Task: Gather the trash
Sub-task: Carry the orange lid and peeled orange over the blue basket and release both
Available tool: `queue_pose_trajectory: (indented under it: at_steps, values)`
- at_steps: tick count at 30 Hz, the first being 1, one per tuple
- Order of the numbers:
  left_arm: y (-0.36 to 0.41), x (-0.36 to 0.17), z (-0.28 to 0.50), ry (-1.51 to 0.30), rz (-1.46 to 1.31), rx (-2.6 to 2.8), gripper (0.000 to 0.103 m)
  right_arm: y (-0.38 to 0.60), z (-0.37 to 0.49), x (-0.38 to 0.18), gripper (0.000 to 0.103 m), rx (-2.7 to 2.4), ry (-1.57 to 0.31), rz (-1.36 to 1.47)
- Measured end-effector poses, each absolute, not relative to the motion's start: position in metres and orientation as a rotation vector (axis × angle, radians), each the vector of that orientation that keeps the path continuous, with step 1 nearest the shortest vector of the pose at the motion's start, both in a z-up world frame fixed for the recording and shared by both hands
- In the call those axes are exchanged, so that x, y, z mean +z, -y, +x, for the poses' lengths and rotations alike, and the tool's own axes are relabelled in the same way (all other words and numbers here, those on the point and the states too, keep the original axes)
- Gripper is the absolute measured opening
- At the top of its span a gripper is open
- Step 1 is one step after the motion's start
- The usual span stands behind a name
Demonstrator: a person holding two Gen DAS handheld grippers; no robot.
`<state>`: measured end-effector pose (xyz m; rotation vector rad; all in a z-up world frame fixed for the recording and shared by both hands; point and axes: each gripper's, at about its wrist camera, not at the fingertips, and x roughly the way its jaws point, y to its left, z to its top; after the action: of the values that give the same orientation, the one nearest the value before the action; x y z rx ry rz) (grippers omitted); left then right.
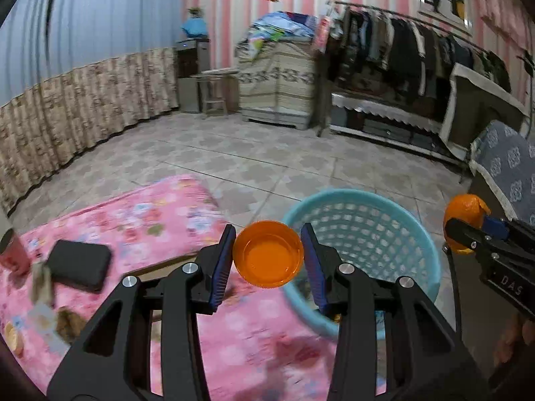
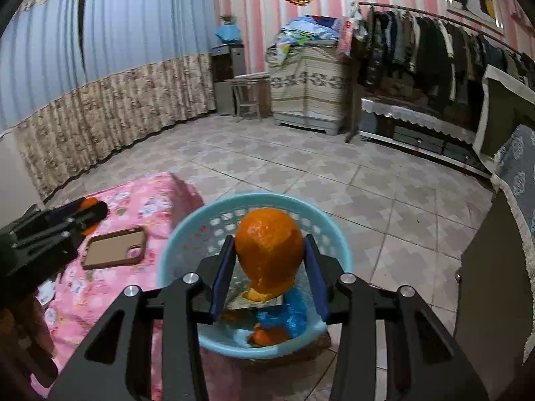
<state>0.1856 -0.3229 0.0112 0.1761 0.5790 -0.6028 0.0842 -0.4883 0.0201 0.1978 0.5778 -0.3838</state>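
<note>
My left gripper [image 1: 268, 254] is shut on a small orange cup [image 1: 268, 254], its open mouth facing the camera, at the near left rim of a light blue basket [image 1: 414, 234]. My right gripper [image 2: 270, 259] is shut on a large piece of orange peel [image 2: 270, 250] and hangs over the light blue basket [image 2: 177, 250]. Inside that basket lie blue plastic [image 2: 294, 314], a flat wrapper and more peel scraps [image 2: 269, 336]. In the left wrist view the right gripper [image 1: 468, 230] with its peel [image 1: 463, 212] shows at the right edge. The left gripper [image 2: 90, 214] shows at the left of the right wrist view.
A pink flowered cloth [image 1: 167, 214] covers the low table beside the basket. On it lie a dark phone case [image 1: 78, 264], a brown phone case [image 2: 113, 247], a pink cup [image 1: 13, 250] and scraps [image 1: 67, 324]. Tiled floor, a clothes rack [image 1: 418, 53] and a covered chair [image 1: 505, 167] stand beyond.
</note>
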Motion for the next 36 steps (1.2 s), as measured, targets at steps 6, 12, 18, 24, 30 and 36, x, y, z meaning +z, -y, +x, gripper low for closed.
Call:
queue_pose_trajectory:
  at_steps: [6,12,18,24,30,36]
  values:
    - [0.367,-0.002,0.192,-0.605,0.19,-0.663,0.039,0.518,0.082,0.01,0.041,-0.421,-0.589,0.231]
    - [0.389,-0.005,0.206,-0.638,0.165,-0.718,0.047,0.527,0.082,0.005,0.041,-0.43,-0.588,0.258]
    - [0.383,0.003,0.207,-0.596,0.198,-0.666,0.082,0.524,0.086,-0.002,0.041,-0.425,-0.601,0.256]
    - [0.345,0.012,0.21,-0.567,0.189,-0.587,0.095,0.515,0.091,-0.006,0.041,-0.411,-0.612,0.244]
    - [0.312,0.02,0.21,-0.545,0.172,-0.519,0.097,0.498,0.102,-0.007,0.042,-0.387,-0.612,0.228]
    - [0.291,0.024,0.213,-0.537,0.163,-0.481,0.097,0.49,0.119,-0.007,0.044,-0.348,-0.605,0.232]
